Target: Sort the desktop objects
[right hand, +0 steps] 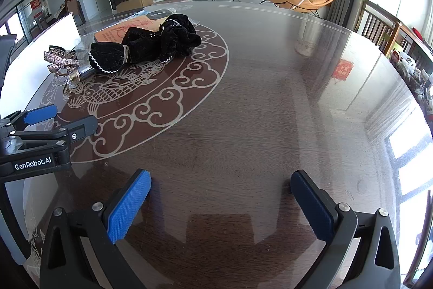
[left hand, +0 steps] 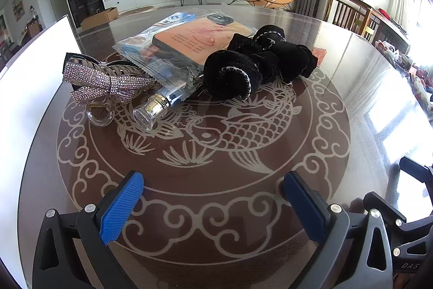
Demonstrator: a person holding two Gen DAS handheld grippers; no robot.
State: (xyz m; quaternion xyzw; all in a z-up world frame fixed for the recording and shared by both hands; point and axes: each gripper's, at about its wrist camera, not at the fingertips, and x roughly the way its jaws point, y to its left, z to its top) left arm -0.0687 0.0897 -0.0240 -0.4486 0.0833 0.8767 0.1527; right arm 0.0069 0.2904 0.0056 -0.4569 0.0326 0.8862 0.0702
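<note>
The left gripper (left hand: 213, 180) sits nearest the lens in the left wrist view, its blue-padded fingers (left hand: 121, 207) spread wide and released, holding nothing, poised above the etched fish medallion of the glass-topped table (left hand: 351, 99). The right gripper (right hand: 220, 180) is likewise fully released and empty, over bare wood-grain glass to the right of the medallion; the left gripper appears at the left edge of its view. The objects to be sorted are grouped at the far side of the medallion. A rhinestone bow hair claw (left hand: 108, 83) lies at the left of the group. Just beside it on the right, a small bottle with a gold collar and clear cap (left hand: 154, 110) lies on its side, cap toward the camera, its far end hidden under the edge of a clear plastic packet (left hand: 162, 45). The packet contains an orange flat item (left hand: 200, 37). A black velvet scrunchie bundle (left hand: 257, 64) rests partly on the packet, at the right of the group. A white panel (left hand: 32, 77) stands at the table's left edge.
</note>
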